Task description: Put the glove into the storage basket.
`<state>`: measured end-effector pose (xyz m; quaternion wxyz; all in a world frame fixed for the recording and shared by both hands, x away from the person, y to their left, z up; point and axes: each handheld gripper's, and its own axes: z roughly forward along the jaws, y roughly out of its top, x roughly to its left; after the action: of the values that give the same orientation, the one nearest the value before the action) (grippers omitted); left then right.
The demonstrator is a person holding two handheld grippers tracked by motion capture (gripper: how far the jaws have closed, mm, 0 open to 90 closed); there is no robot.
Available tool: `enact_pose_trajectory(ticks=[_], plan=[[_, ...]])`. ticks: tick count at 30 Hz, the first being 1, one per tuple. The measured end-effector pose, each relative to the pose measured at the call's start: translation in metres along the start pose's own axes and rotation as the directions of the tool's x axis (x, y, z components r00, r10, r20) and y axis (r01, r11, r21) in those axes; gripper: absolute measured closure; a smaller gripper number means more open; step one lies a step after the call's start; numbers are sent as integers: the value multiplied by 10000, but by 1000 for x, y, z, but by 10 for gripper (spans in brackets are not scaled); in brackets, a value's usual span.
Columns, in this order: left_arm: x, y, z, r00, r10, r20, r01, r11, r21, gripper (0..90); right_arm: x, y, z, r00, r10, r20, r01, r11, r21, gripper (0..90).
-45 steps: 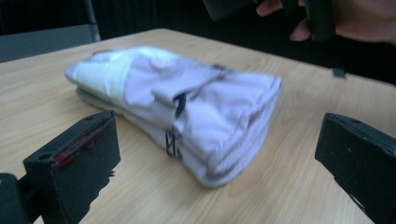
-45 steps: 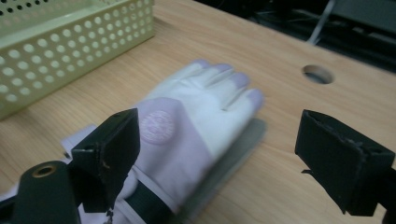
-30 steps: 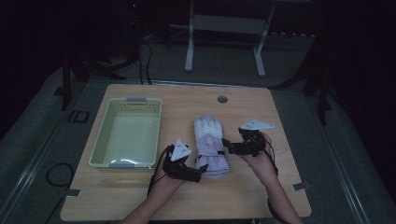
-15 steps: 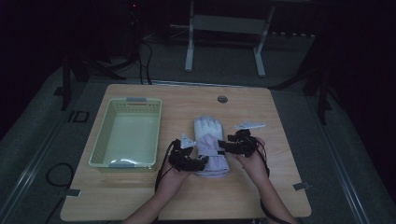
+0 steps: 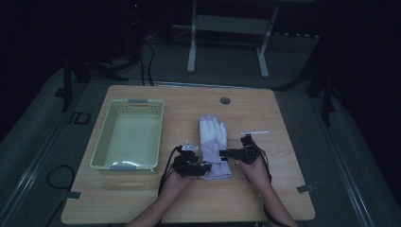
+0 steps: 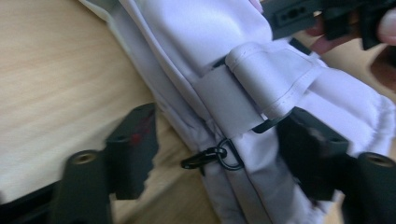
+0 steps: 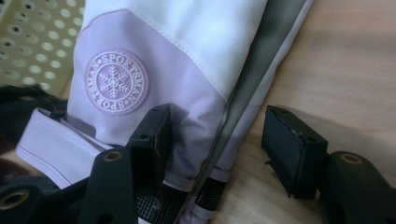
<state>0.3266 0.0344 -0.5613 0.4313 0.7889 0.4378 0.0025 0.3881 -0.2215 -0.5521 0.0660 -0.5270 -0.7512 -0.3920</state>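
- Ski glove point(image 5: 213, 142), white w/ lilac cuff, lies flat at centre of the high view on the wooden table point(image 5: 283, 189), fingers toward the top of frame, cuff toward the bottom; pale green basket point(image 5: 127, 139) sits well apart at centre-left.
- Left gripper point(image 6: 219, 154) is at the glove's lower-left edge. Jaws have just been closing, abt half open now, straddling the cuff edge w/ the strap point(image 6: 261, 79) and small black clip point(image 6: 205, 158) between them. One jaw sits on bare wood beside the fabric, the other looks tight against the cuff. Pads not yet pinching, I think; view is blurred there.
- Right gripper point(image 7: 219, 149) is at the glove's right side in the high view, near the snowflake badge point(image 7: 116, 81). Jaws abt half open, closed part-way a moment ago: one rests on the lilac cuff, the other stands on wood, apart from the grey side seam point(image 7: 252, 84). Nothing gripped yet.
- Step in hand, as I read it: grab the cuff at both edges to lift the glove.
- To do it well:
  - slide each lower jaw under the fabric edge before squeezing, else pads just skid on wood
  - keep left jaws off the clip so it doesn't slip out
  - close both together, lift level, so the glove doesn't fold or swing.
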Motion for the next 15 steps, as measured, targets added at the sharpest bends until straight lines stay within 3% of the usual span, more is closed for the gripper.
enact_pose_trajectory(ticks=[3, 6, 10, 13, 15], plan=[[4, 1, 2, 9988, -149, 465, 139, 9997, 210, 393, -3, 0, 2, 9987, 106, -508, -98, 9998, 147, 534], [8, 2, 2, 9969, -285, 733, 254, 9988, 427, 456, -1, 1, 2, 9979, -106, -641, 119, 9997, 190, 662], [7, 5, 0, 9964, -234, 810, 185, 9980, 599, 574, 10, 1, 1, 9975, -707, -44, 707, 9974, 102, 760], [5, 7, -3, 9968, -173, 776, 116, 9973, 729, 664, 22, 0, 0, 9901, -1254, 632, 1258, 9920, -34, 781], [4, 10, -4, 9973, -144, 722, 83, 9965, 836, 697, 27, -1, -1, 9867, -1409, 812, 1424, 9897, -124, 787]])
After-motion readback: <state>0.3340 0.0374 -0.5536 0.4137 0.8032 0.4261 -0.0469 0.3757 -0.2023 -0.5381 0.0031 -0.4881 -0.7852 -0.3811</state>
